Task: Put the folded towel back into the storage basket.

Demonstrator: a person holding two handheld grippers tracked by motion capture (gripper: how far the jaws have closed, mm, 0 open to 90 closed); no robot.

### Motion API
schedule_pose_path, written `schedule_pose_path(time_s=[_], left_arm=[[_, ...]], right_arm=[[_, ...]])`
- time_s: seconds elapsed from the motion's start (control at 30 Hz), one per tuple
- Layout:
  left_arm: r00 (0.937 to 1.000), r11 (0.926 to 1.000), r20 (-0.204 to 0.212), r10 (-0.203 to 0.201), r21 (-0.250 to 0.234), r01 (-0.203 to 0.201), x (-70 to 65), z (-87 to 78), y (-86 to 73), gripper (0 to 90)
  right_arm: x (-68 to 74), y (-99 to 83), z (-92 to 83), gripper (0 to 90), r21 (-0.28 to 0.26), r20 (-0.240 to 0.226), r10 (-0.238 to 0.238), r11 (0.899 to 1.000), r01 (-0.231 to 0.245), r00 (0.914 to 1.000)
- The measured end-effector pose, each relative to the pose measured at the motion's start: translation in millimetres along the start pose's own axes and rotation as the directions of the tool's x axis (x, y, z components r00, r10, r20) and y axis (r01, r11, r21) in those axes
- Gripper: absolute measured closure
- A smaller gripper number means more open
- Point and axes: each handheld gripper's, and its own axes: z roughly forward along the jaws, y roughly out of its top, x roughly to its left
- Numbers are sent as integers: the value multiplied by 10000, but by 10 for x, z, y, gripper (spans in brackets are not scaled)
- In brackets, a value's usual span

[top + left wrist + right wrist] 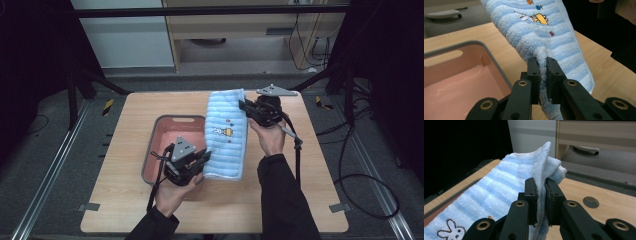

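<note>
Right now both grippers have the blue striped towel (227,132) pinched, one at each end. Left gripper (200,161), lower centre of the high view: fingers (533,72) pressed on a fold of the near edge, cloth bunched between them in the left gripper view. Right gripper (246,107), upper centre-right: fingers (531,195) clamped on the far edge, which stands up as a ridge in the right gripper view. Towel runs lengthwise down the middle of the frame, stretched between the two grips, left side overlapping the rim of the pink bin (150,150) on the desk (310,165). Hard to tell how much of it rests on the desk.

Step looks like carry or fold, mid-hold. Next move probably needs both hands moving together, tension kept even so neither pinch slips, and the near edge cleared over the bin rim if it's going inside.
</note>
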Motion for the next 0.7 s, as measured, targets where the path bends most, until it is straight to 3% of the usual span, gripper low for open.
schedule_pose_path(time_s=[0.33, 0.7], left_arm=[[9985, 9996, -517, -185, -241, 173, 295, -265, -5, 827], [9954, 9992, -888, -371, -165, 358, 549, -402, -78, 827]], right_arm=[[311, 209, 281, 813, -55, -344, -334, 9994, 333, 9988], [543, 236, 592, 813, -62, -676, -387, 9992, 384, 9970]])
